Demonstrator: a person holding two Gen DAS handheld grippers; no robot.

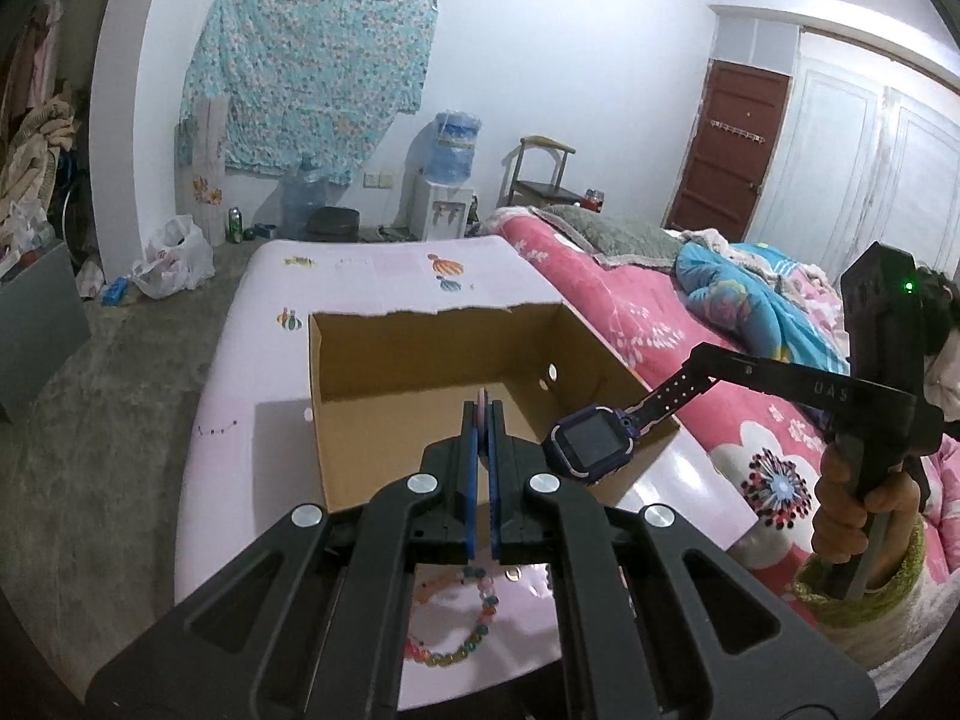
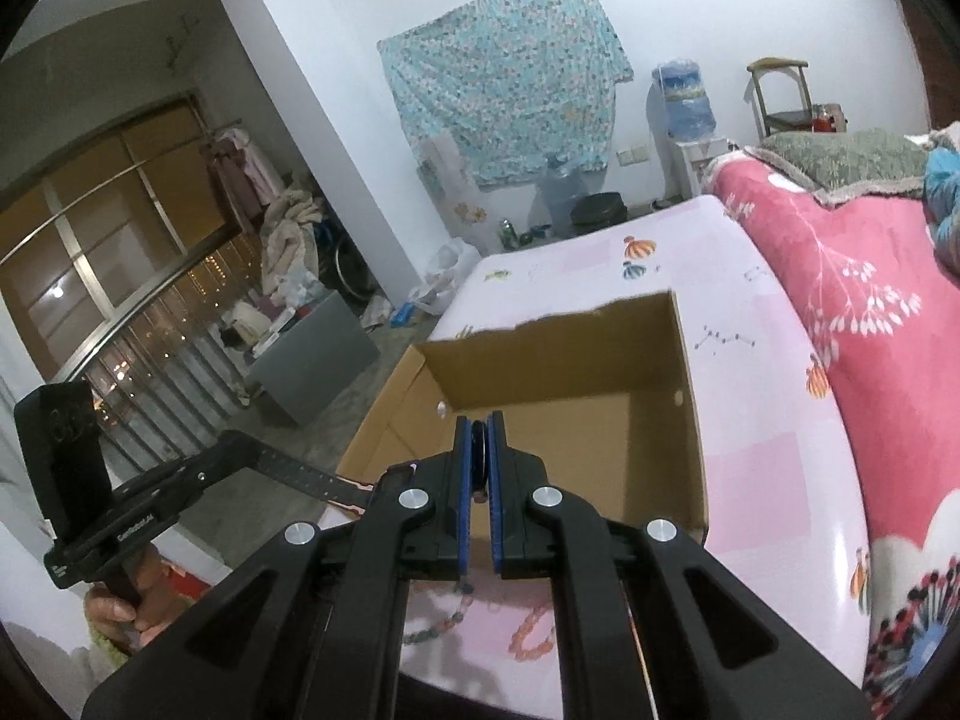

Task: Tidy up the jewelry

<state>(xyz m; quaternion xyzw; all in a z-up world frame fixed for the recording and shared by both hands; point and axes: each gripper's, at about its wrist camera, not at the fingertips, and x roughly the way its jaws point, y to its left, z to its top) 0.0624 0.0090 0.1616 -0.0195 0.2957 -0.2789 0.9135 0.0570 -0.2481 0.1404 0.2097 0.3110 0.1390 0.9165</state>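
Smartwatch (image 1: pixel 579 444) hangs by its strap from the right gripper (image 1: pixel 699 360) over the cardboard box (image 1: pixel 420 354); left gripper (image 1: pixel 482 420) jaws pinch a pink ring-like piece (image 1: pixel 482 411).

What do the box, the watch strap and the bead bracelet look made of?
Cardboard box: matte brown corrugated cardboard, judging by the ragged torn back rim.
Smartwatch strap: probably rubber or silicone, matte dark with punched holes, flexing from the right gripper.
Beaded bracelet: glossy multicolored beads, glass or plastic; cannot tell.
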